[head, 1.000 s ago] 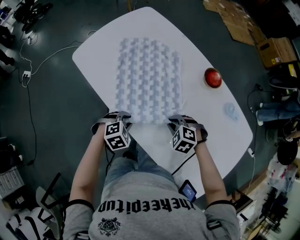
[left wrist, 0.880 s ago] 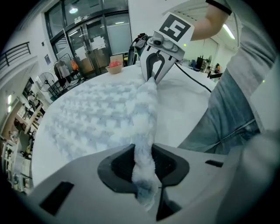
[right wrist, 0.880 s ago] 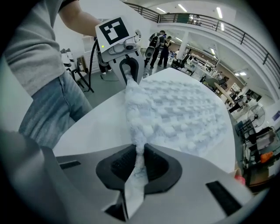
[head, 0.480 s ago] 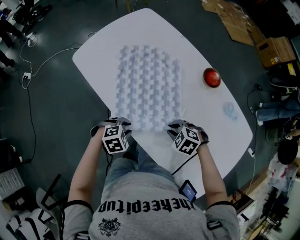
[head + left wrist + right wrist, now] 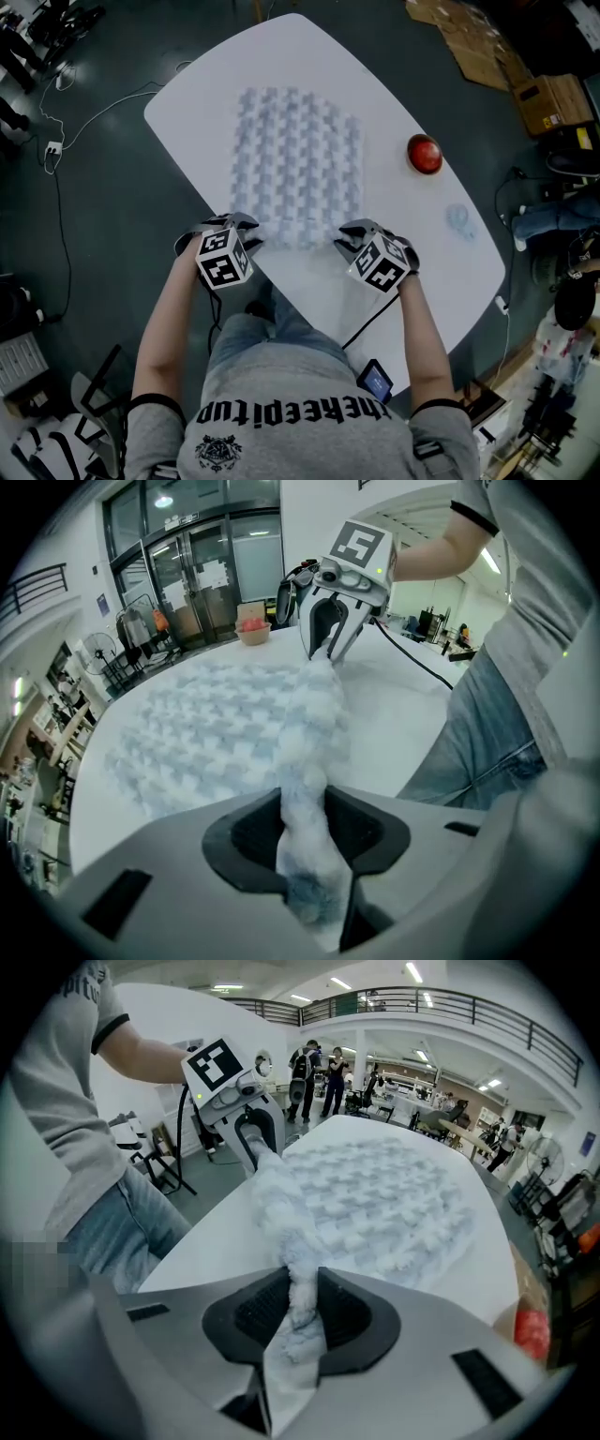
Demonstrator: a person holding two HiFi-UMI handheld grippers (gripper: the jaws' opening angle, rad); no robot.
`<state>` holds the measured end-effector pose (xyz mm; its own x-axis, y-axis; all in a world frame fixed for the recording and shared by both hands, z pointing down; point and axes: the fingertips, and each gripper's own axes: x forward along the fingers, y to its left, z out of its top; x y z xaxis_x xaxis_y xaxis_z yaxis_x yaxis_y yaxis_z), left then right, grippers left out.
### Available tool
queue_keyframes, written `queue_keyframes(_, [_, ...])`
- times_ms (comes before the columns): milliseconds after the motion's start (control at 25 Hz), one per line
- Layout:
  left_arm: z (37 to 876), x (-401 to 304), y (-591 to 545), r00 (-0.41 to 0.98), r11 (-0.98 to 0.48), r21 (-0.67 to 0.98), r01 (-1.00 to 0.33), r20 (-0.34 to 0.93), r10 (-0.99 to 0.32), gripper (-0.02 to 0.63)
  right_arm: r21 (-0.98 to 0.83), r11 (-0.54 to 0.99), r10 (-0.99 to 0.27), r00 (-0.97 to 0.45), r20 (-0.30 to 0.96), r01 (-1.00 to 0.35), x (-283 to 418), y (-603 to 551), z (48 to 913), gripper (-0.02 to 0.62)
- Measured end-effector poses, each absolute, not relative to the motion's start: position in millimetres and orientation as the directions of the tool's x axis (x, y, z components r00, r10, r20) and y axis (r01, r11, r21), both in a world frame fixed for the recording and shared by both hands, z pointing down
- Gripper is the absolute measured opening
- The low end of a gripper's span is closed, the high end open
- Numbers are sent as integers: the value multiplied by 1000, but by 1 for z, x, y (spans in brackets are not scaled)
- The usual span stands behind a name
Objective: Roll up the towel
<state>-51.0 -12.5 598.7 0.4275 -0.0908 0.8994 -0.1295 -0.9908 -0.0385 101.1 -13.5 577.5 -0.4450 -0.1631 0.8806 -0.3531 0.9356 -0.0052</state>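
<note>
A pale blue-white waffle towel (image 5: 298, 155) lies flat on the white table (image 5: 216, 84), and its near edge is bunched into a thick fold. My left gripper (image 5: 240, 225) holds that fold at the near left corner, with towel filling the gap between its pads (image 5: 302, 803). My right gripper (image 5: 351, 234) holds the near right corner, and the fold is pinched between its pads (image 5: 298, 1299). Both sets of jaws have just been opening a little, with the towel still between them. Each gripper view shows the other gripper (image 5: 325, 647) (image 5: 257, 1152) at the far end of the fold.
A red round object (image 5: 425, 155) sits on the table right of the towel, with a small clear object (image 5: 458, 220) nearer the edge. A phone (image 5: 378, 380) lies at the table's near edge with a black cable (image 5: 370, 319) running to it. Cardboard boxes (image 5: 553, 98) stand on the floor at right.
Both grippers have lifted slightly and drifted apart, keeping the towel's near edge between their jaws. The bunched fold at that edge looks thicker.
</note>
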Motion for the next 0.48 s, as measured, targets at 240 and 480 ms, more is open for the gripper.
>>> queue_keyframes(240, [594, -52, -37, 415, -983, -118, -139, 895, -166, 144, 45, 918, -227, -429, 874, -394, 102, -36, 578, 74])
queue_keyframes(480, [572, -53, -64, 445, -952, -236, -194, 844, -300, 156, 80, 900, -268, -399, 877, -429, 105, -58, 583, 75])
